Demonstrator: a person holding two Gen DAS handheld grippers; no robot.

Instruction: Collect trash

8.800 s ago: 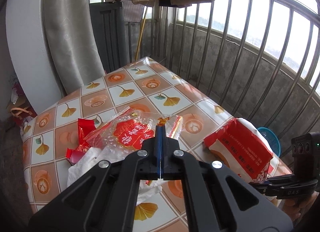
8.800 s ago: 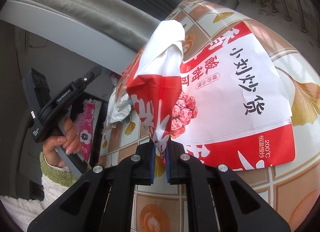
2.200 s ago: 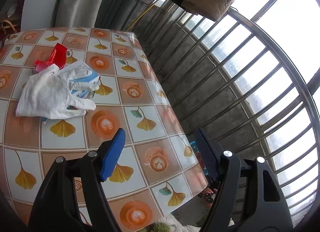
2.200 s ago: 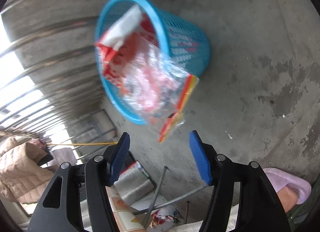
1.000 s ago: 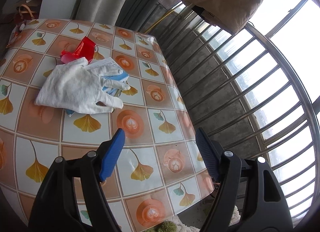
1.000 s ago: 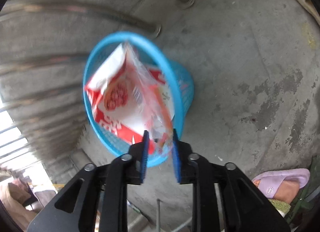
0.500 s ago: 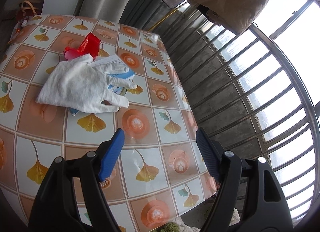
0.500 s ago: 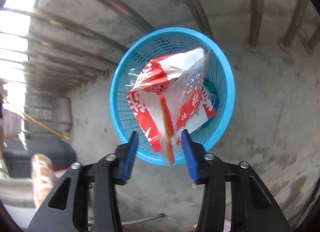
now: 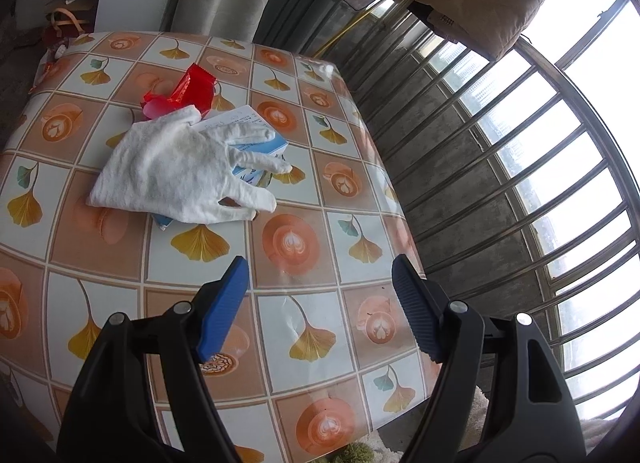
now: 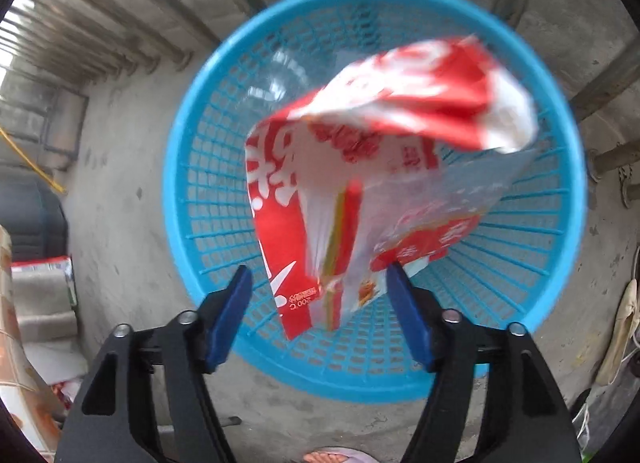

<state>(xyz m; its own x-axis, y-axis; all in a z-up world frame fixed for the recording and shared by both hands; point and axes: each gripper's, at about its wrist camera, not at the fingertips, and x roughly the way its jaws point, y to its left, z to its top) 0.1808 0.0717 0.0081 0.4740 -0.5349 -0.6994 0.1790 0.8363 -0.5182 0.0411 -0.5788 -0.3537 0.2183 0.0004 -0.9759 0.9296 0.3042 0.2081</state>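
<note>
Two wrappers fill the middle of your right view: a red-and-white snack bag (image 10: 360, 167) and a clear bag (image 10: 432, 215), loose between the opening fingers of your right gripper (image 10: 319, 295), above the blue basket (image 10: 192, 199). They could catch the rim and spill out. Your left gripper (image 9: 320, 283) hangs spread and empty; upper left, a glove (image 9: 176, 171), box (image 9: 264, 143) and red wrapper (image 9: 188, 91) wait on the table (image 9: 288, 343).

"200°C" on red snack bag (image 10: 280, 231)
</note>
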